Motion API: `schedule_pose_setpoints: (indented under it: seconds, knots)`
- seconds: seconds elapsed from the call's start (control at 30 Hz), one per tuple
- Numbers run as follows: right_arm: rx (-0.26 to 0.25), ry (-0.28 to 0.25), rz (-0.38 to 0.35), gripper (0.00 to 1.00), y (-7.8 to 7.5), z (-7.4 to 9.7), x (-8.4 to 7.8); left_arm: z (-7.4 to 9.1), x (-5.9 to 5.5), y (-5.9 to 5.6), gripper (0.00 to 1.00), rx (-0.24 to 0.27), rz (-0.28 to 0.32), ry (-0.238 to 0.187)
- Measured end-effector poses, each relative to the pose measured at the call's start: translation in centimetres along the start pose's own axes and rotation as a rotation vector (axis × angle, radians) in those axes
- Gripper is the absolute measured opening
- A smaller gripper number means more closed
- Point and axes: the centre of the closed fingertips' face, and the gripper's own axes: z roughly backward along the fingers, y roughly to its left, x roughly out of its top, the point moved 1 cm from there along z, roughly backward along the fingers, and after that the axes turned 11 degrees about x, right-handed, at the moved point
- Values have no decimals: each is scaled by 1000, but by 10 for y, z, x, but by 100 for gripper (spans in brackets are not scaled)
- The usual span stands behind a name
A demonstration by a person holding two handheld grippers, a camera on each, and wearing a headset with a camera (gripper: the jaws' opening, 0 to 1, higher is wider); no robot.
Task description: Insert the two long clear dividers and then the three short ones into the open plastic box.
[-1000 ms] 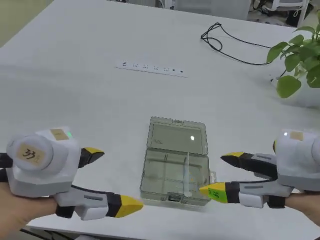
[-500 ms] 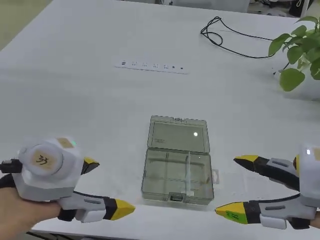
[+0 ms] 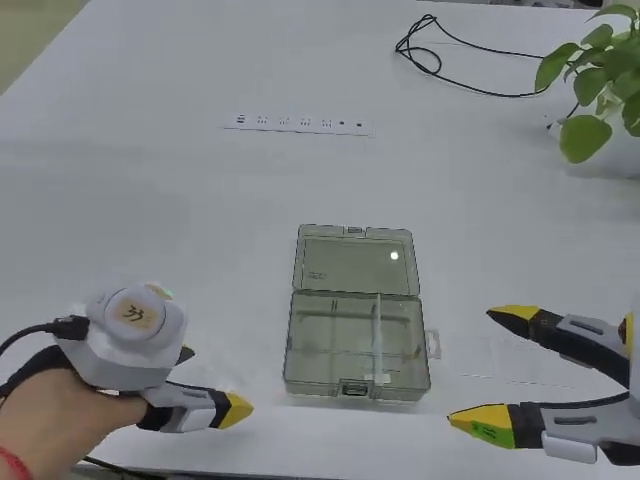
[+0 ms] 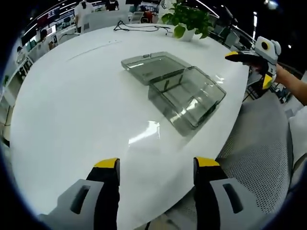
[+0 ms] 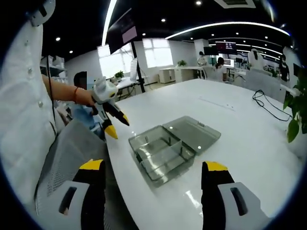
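Grippers, two, both empty, jaws spread wide: left gripper (image 3: 212,385) off the front-left corner of the plastic box (image 3: 291,350), right gripper (image 3: 472,368) off its front-right corner, neither touching it. Box lies open on the white table (image 3: 150,210), near the table's front edge, lid (image 3: 355,262) folded flat behind the base. Clear dividers stand inside the base, one long divider (image 3: 377,335) running front to back, right of centre; exact count cannot be told. Behind the lid: power strip (image 3: 298,123). Farther back and right of the box: black cable (image 3: 452,68), green plant (image 3: 593,85).
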Motion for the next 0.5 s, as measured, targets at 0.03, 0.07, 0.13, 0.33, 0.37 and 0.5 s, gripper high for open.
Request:
schedule_pose_setpoints:
  seconds: [0.03,0.07,0.13,0.33,0.37,0.5]
  knots:
    - [-1,-3,1,83,1,0,0,-2,0,0,60,4,-12,0]
    - [-4,-2,-1,83,1,0,1,-3,-1,1,59,9,-29,8]
    - [-3,-9,-8,83,4,0,1,-7,-4,2,57,22,-50,31]
    - [-12,-22,-9,83,5,1,3,-15,-12,5,54,57,-72,91]
    - [-15,-23,-10,82,5,1,3,-15,-14,5,53,61,-80,101]
    - [-23,-27,-9,82,4,2,3,-18,-18,6,49,73,-102,124]
